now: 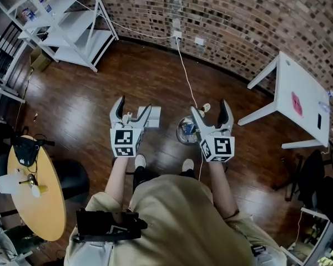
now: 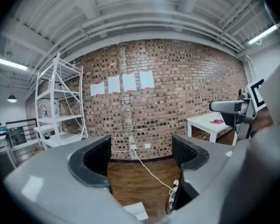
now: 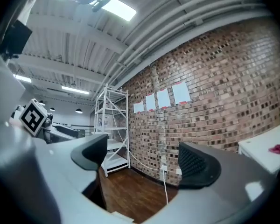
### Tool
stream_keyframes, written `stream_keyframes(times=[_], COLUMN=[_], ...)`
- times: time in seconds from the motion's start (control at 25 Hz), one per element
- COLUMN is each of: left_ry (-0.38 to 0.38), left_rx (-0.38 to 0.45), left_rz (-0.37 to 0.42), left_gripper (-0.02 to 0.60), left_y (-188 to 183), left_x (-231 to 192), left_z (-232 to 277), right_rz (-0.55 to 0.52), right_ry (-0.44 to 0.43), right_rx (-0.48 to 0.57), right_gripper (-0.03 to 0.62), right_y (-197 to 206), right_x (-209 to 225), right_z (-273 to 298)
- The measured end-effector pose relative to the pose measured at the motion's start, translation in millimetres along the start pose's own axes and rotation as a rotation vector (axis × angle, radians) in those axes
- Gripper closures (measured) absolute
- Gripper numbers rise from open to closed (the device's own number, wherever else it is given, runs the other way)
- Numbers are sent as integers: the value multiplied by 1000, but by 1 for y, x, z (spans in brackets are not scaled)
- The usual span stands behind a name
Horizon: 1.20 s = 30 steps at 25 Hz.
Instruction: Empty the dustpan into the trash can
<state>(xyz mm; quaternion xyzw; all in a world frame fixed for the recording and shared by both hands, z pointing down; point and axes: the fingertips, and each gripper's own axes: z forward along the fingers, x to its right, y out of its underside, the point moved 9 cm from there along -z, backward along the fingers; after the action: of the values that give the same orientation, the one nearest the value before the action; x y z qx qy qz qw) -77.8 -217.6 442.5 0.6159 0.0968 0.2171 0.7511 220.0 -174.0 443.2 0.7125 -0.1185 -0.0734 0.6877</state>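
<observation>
My left tool is released: its jaws stand wide apart, with only floor and brick wall between them. My right tool is likewise released and carries nothing. Both are held level in front of me, well above the floor.

Just past the left tool, at its 1 o'clock in the head view, a white flat item lies on the floor. I judge it to be the dustpan, though its handle is hidden behind my jaw. The trash can, round and lined, stands at 3 o'clock of the dustpan, near it and partly covered by my right tool. Whether the pan holds dirt cannot be made out.

Judgement: with both tools free, the step in hand is taking up the dustpan. To do it well, I would lower one tool to the handle, clamp firmly and keep the pan level on the lift. I would tip it only once its lip is over the can's rim. The white cable and power strip at 12 o'clock of the can are a snag risk.
</observation>
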Motion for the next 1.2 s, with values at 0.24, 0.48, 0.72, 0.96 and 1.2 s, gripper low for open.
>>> stream_keyframes(times=[0.24,0.48,0.72,0.96,1.2], left_ry=[-39,-21,106,79,101], left_rx=[20,170,244,198,255], left_rz=[-50,-21,-30,27,-62], left_gripper=[178,178,172,210,201], left_y=[-11,-33,-20,13,0], left_x=[37,50,56,25,27], left_z=[-12,-68,-151,-232,-283], right_rz=[-48,-56,-108,-39,-110], right_ry=[-70,-19,98,118,91], right_rx=[-35,46,40,3,69], right_gripper=[200,153,77,77,77], right_y=[2,-30,-36,-26,-61], right_x=[16,-26,-91,-184,-219], right_z=[-18,-73,-149,-216,-241])
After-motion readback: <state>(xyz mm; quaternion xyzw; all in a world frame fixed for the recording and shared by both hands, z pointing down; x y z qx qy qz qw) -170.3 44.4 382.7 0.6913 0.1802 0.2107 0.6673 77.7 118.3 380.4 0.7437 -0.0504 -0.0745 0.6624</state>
